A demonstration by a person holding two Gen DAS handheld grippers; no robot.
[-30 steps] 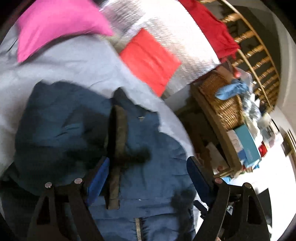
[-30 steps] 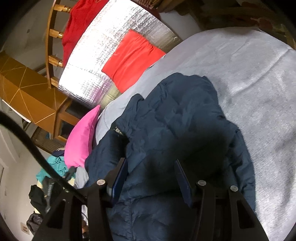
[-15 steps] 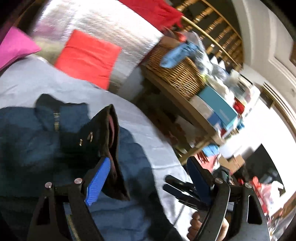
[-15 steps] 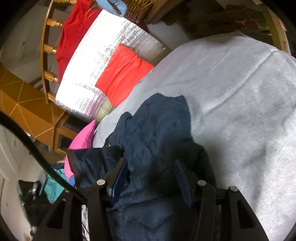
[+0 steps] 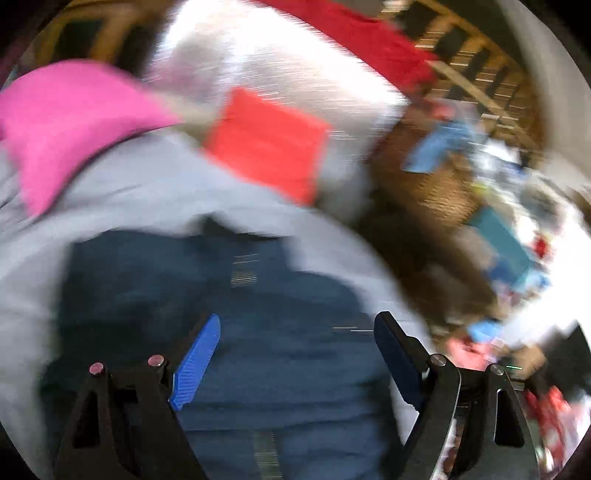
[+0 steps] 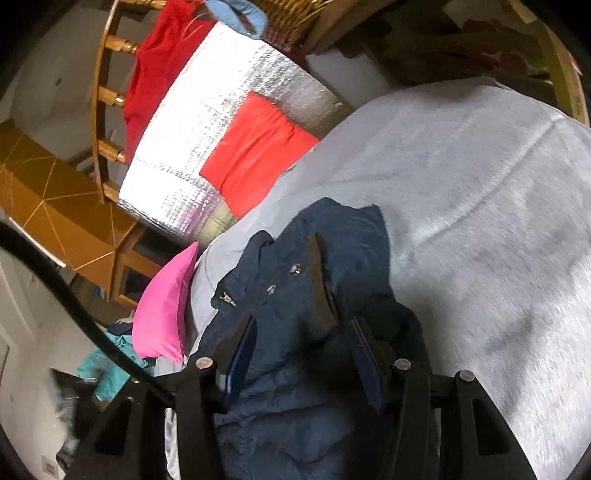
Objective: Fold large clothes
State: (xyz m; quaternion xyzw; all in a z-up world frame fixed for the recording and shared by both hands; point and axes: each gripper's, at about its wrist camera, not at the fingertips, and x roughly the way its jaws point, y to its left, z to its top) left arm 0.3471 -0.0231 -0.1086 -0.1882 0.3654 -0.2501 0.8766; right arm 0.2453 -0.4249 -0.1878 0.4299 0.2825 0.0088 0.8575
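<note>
A dark navy padded jacket (image 6: 317, 295) lies crumpled on a bed covered by a pale grey sheet (image 6: 480, 221), bunched toward the bed's near edge. One front flap is turned back, showing a brown lining strip (image 6: 323, 291), two metal snaps (image 6: 283, 278) and a zip end. In the blurred left wrist view the same jacket (image 5: 229, 295) spreads flat over the sheet (image 5: 147, 192), a zip line running down its middle.

At the bed's far edge a silver quilted foil panel (image 6: 221, 122) leans, a folded orange-red cloth (image 6: 255, 155) lying against it. A bright pink cushion (image 6: 166, 310) sits at the bed's left corner. A red garment (image 6: 155, 66) hangs over a curved wooden rail (image 6: 99, 96), and a wicker basket (image 6: 291, 18) stands beyond.

The left tongs (image 5: 295, 343) stand wide above the jacket, blue pads clear of the cloth, nothing between them. The right tongs (image 6: 303, 354) have just been closing; navy fabric sits bunched between the jaws, but whether the pads press it I cannot tell
</note>
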